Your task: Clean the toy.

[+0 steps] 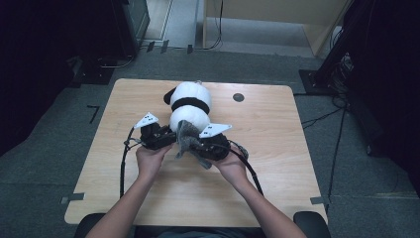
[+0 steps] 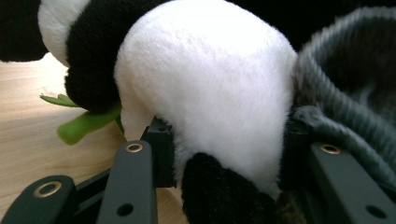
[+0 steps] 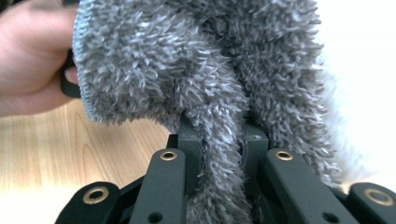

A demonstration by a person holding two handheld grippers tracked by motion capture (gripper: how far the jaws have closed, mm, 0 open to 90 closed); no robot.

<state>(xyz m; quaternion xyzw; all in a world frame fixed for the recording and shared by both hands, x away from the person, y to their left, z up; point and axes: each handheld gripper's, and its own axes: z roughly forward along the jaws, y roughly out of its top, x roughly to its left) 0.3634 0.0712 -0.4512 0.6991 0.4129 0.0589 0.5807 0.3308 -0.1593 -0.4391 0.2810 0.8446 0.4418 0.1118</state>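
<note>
On table: panda plush, grey cloth gripped

High view looks down on the table; both tool views sit close against the panda

Light wooden table with rounded corners, a small dark round disc set near its far edge. Grey carpet floor all around, tape marks on it. Dark equipment at far left, black stand and cables at right, pale wooden furniture behind
</note>
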